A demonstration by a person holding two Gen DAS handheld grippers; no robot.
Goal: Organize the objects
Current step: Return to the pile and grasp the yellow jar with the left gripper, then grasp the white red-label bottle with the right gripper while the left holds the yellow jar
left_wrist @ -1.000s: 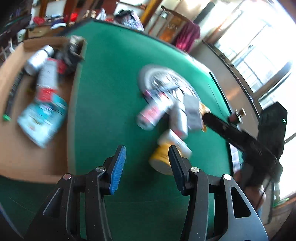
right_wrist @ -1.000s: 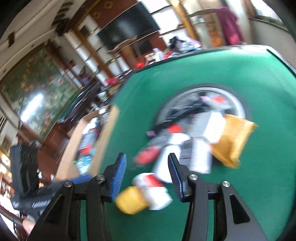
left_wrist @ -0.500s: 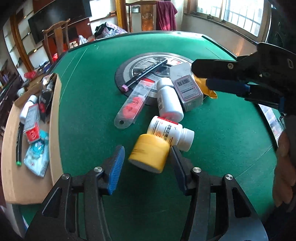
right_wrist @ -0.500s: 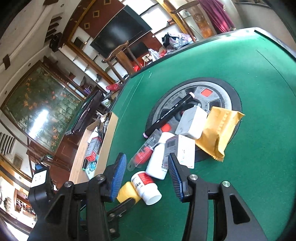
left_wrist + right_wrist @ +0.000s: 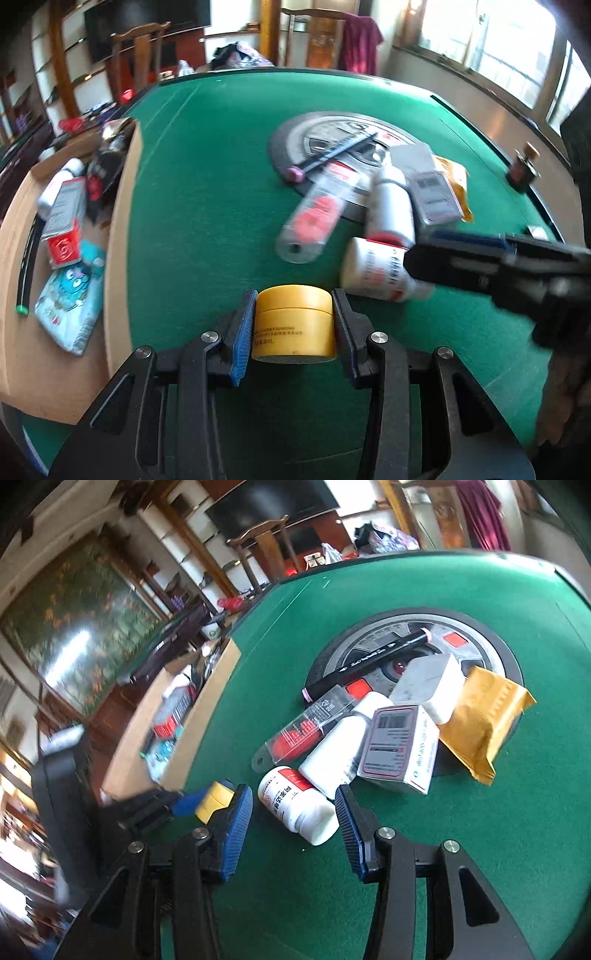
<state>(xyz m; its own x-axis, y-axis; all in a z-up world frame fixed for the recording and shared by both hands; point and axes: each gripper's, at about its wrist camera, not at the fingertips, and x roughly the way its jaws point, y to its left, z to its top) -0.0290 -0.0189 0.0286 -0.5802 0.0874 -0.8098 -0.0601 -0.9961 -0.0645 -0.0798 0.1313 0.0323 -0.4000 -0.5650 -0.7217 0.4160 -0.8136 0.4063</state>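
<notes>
**Left jaws closing on yellow jar, right jaws open around pill bottle**

Left gripper (image 5: 293, 325): jaws have just been closing, and the yellow jar (image 5: 294, 325) sits between them, lying on its side on the green felt table (image 5: 207, 206). Both pads sit right against the jar's sides; looks like contact, so clamped on it.

Right gripper (image 5: 294, 823): not clamped. The white pill bottle with the red label (image 5: 295, 803) lies on the felt between its fingers, with a visible gap on both sides. In the left wrist view this gripper comes in from the right, over the same bottle (image 5: 376, 273).

Remaining pile, just beyond the bottle:
- second white bottle (image 5: 340, 749), touching the first
- clear tube with red contents (image 5: 306, 727), beside it
- barcode box (image 5: 400, 753), leaning on the second bottle
- white packet (image 5: 428, 686) and yellow padded pouch (image 5: 484, 720), overlapping the round centre panel (image 5: 491, 646)
- black marker (image 5: 369, 661), lying across that panel

Cardboard box (image 5: 122, 221) at the table's left edge holds a blue cartoon packet (image 5: 72, 299), a red-and-grey carton (image 5: 62, 218) and other items too blurred to name.
</notes>
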